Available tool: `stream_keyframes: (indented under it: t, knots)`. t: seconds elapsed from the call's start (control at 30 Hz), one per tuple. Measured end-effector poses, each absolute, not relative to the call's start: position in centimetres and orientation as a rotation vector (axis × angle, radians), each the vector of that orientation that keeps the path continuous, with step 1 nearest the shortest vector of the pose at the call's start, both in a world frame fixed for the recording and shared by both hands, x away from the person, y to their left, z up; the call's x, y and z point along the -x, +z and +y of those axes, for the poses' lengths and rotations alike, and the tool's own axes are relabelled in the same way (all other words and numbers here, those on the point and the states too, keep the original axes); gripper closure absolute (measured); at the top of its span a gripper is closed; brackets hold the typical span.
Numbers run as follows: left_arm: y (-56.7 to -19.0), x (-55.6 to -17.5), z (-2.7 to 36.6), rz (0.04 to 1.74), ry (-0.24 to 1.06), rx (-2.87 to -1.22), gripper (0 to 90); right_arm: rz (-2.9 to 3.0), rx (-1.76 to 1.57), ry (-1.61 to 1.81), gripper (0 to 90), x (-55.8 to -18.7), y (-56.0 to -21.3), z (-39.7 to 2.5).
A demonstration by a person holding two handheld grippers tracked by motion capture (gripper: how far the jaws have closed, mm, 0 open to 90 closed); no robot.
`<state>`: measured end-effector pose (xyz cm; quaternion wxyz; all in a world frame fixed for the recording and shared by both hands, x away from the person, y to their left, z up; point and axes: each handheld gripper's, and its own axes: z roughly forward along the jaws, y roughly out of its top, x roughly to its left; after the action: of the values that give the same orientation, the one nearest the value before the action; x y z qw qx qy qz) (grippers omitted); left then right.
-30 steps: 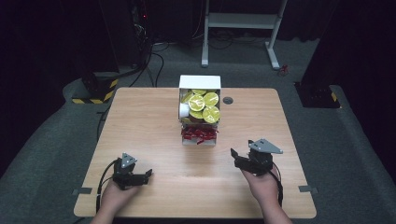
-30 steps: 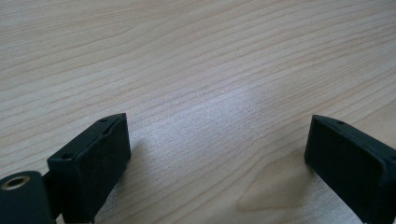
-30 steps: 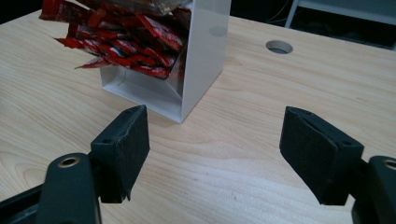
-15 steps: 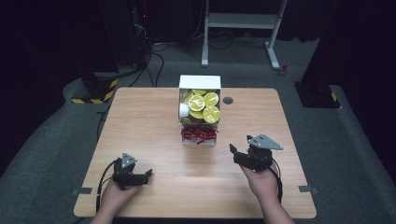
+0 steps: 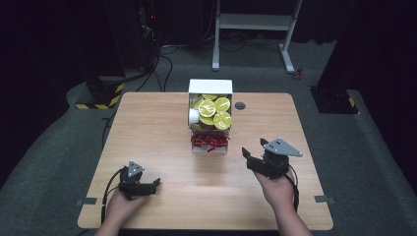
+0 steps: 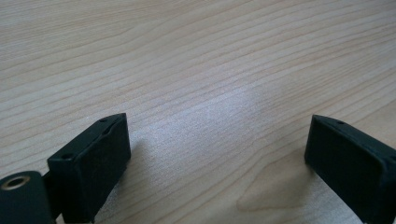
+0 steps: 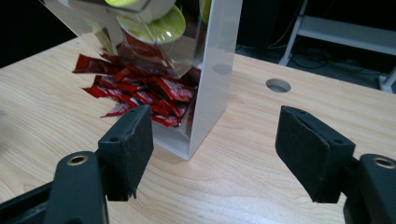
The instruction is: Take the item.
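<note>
A white dispenser rack stands at the table's middle back. It holds yellow-green lidded pods above and red packets in its bottom tray. My right gripper hovers open to the right of the tray, its jaws pointing left toward it. In the right gripper view the gripper is empty. The rack's white corner and the red packets lie just beyond its jaws. My left gripper rests low at the front left, open over bare wood.
The wooden table has a round cable hole right of the rack, also seen as the hole. A white stand frame and dark equipment stand on the grey carpet behind. Tape marks sit near the table's front corners.
My right gripper has edged slightly forward toward the rack. The left gripper has stayed put.
</note>
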<state>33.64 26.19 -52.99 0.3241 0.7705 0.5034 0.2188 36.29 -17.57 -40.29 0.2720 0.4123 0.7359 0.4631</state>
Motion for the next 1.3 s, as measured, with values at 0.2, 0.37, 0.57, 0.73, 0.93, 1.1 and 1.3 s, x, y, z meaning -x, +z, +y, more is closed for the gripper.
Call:
stream_keyframes:
  t: [0.2,0.37,0.57,0.73,0.93,1.1,1.3]
  knots:
    - [-53.0,-33.6,26.2,1.320,0.574,-2.021,7.3,1.971,-1.092,1.269,28.7,-36.0,-39.3,-17.5]
    - [-53.0,-33.6,26.2,1.320,0.574,-2.021,7.3,1.960,-1.078,1.290,28.9,-35.9,-38.5,-17.4]
    - [-53.0,-33.6,26.2,1.320,0.574,-2.021,7.3,1.956,-1.058,1.298,29.3,-35.9,-37.5,-17.2]
    - [-53.0,-33.6,26.2,1.320,0.574,-2.022,7.3,1.949,-1.039,1.309,29.7,-36.0,-36.8,-17.0]
    - [-53.0,-33.6,26.2,1.320,0.574,-2.021,7.3,1.942,-1.026,1.312,30.1,-36.2,-36.0,-16.7]
    - [-53.0,-33.6,26.2,1.321,0.574,-2.021,7.3,1.941,-1.013,1.320,30.4,-36.5,-35.5,-16.4]
    - [-53.0,-33.6,26.2,1.320,0.574,-2.021,7.3,1.946,-0.998,1.321,30.8,-36.7,-35.0,-15.8]
